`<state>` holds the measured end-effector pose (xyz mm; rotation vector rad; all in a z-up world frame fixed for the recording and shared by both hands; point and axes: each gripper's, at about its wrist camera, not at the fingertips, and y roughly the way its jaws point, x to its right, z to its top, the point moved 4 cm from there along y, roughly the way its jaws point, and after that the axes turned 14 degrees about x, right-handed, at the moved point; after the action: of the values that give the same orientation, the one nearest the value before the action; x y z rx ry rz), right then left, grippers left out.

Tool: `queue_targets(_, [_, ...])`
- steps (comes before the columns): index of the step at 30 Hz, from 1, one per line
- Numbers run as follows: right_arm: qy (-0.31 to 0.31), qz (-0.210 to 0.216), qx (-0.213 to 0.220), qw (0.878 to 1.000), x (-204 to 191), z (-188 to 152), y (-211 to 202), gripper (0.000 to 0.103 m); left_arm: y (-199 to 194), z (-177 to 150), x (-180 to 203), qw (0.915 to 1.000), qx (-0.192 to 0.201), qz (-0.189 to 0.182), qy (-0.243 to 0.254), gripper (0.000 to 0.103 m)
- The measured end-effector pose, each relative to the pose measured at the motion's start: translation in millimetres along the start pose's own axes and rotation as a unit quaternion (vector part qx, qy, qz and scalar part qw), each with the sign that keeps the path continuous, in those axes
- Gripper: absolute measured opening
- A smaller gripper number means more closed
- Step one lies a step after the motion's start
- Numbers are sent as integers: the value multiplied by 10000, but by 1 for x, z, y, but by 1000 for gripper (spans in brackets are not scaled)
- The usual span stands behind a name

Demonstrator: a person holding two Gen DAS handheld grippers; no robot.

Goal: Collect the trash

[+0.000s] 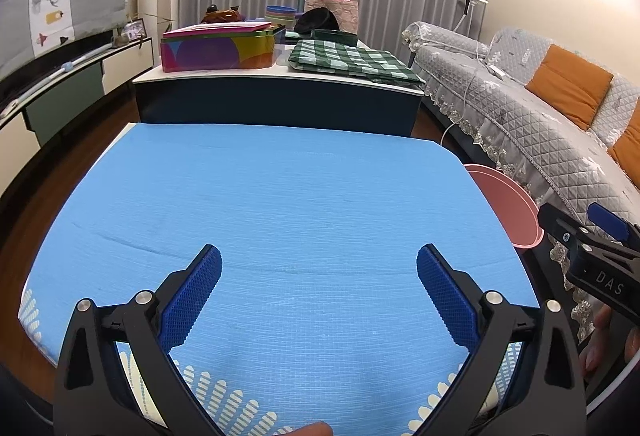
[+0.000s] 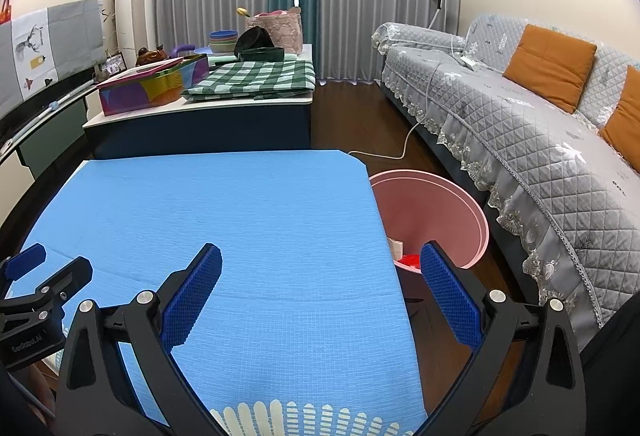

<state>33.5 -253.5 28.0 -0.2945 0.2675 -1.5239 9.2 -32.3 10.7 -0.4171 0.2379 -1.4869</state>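
Blue mat [image 1: 280,196] covers the worktop. Left gripper [image 1: 319,268] and right gripper [image 2: 321,268]: jaws wide, nothing between. Pink bin [image 2: 460,204] at three o'clock off the mat, red trash [image 2: 410,261] inside.

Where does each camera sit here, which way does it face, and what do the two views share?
Left wrist: on the left gripper, jaws open and empty, facing forward and down over the blue mat; the right gripper and fingers show at right.
Right wrist: on the right gripper, open, over the mat's right edge and the pink bin; the left gripper shows at left.
Shared: mat, bin, sofa, curtains.
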Motion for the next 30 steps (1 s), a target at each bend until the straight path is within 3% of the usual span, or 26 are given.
queue_targets(30, [8,5,-11,10000,0,-1,0,98,3,-3,6,9999,-14,-99,72,95])
